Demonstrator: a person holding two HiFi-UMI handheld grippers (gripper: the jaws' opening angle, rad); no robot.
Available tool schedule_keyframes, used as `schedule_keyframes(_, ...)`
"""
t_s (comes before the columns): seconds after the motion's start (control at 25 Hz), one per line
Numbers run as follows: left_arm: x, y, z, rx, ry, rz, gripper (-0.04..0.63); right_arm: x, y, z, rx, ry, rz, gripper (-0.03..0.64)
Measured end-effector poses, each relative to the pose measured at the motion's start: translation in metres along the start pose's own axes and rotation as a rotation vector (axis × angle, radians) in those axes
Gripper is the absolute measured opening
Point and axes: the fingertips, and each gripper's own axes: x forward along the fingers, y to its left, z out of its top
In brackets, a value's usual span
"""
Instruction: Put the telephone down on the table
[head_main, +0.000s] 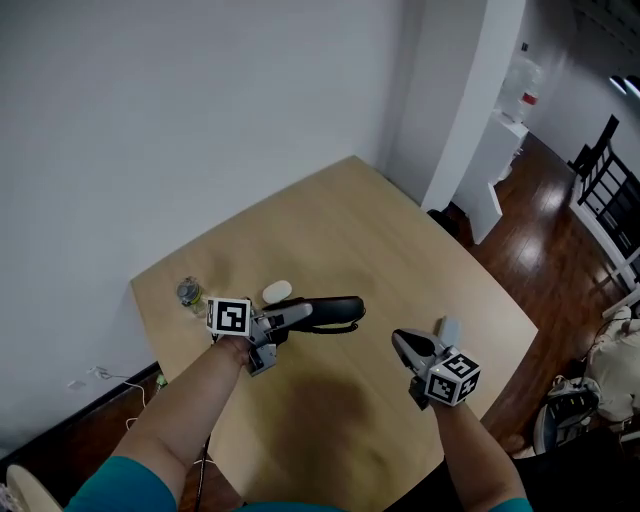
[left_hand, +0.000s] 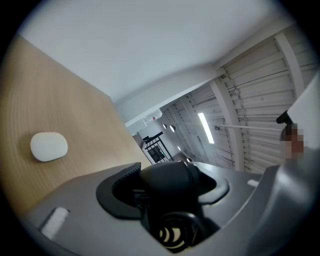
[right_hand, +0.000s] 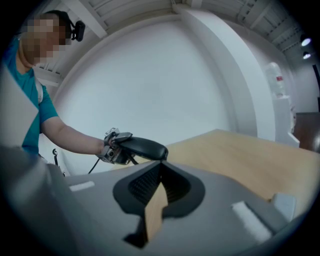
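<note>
A black telephone handset (head_main: 325, 312) hangs level over the light wooden table (head_main: 400, 250), clear of its surface. My left gripper (head_main: 290, 318) is shut on one end of it, and the rest sticks out to the right. In the left gripper view the handset (left_hand: 170, 182) fills the space between the jaws, and its dark end points away from the camera. The right gripper view shows the handset (right_hand: 142, 146) from the side, above the table's far edge. My right gripper (head_main: 403, 343) hovers over the table's right part, jaws closed together (right_hand: 159, 172) and holding nothing.
A white oval object (head_main: 277, 291) lies on the table just beyond the handset, also in the left gripper view (left_hand: 49, 147). A small bottle-like item (head_main: 189, 293) stands near the left corner. A pale block (head_main: 449, 328) lies by my right gripper. Shoes (head_main: 565, 410) sit on the dark floor.
</note>
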Motion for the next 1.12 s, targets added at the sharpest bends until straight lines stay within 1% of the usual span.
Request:
schedule_keyframes(0.12,0.022,0.034,0.004,-0.004,0.041,0.026,0.301,0.009,-0.009,-0.002,0.005,-0.003,0.005,0.005)
schedule_keyframes(0.32,0.057,0.078,-0.001,-0.050,0.096,0.044,0.301,0.014,-0.023,-0.016,-0.023,0.042,0.021,0.005)
schedule_keyframes(0.48,0.077,0.095,-0.008,-0.093,0.129,0.048,0.301,0.013,-0.030,-0.026,0.001,0.048,0.024,0.005)
schedule_keyframes(0.6,0.086,0.104,-0.019,-0.121,0.181,0.061,0.301,0.012,-0.030,-0.036,0.015,0.054,0.031,0.005)
schedule_keyframes(0.72,0.086,0.114,-0.026,-0.176,0.212,0.088,0.302,0.014,-0.028,-0.039,0.024,0.052,0.040,0.005)
schedule_keyframes(0.76,0.086,0.118,-0.029,-0.186,0.229,0.112,0.306,0.014,-0.027,-0.039,0.026,0.050,0.042,0.005)
schedule_keyframes(0.8,0.085,0.124,-0.032,-0.178,0.256,0.150,0.310,0.013,-0.027,-0.039,0.027,0.048,0.045,0.005)
schedule_keyframes(0.84,0.084,0.130,-0.035,-0.154,0.289,0.203,0.320,0.013,-0.027,-0.040,0.027,0.048,0.046,0.005)
schedule_keyframes(0.92,0.079,0.144,-0.037,-0.084,0.335,0.327,0.368,0.012,-0.026,-0.041,0.028,0.050,0.046,0.005)
schedule_keyframes(1.04,0.070,0.157,-0.027,0.008,0.343,0.484,0.398,0.012,-0.021,-0.039,0.024,0.054,0.048,0.005)
schedule_keyframes(1.12,0.066,0.158,-0.023,0.060,0.356,0.550,0.405,0.009,-0.018,-0.035,0.020,0.052,0.050,0.005)
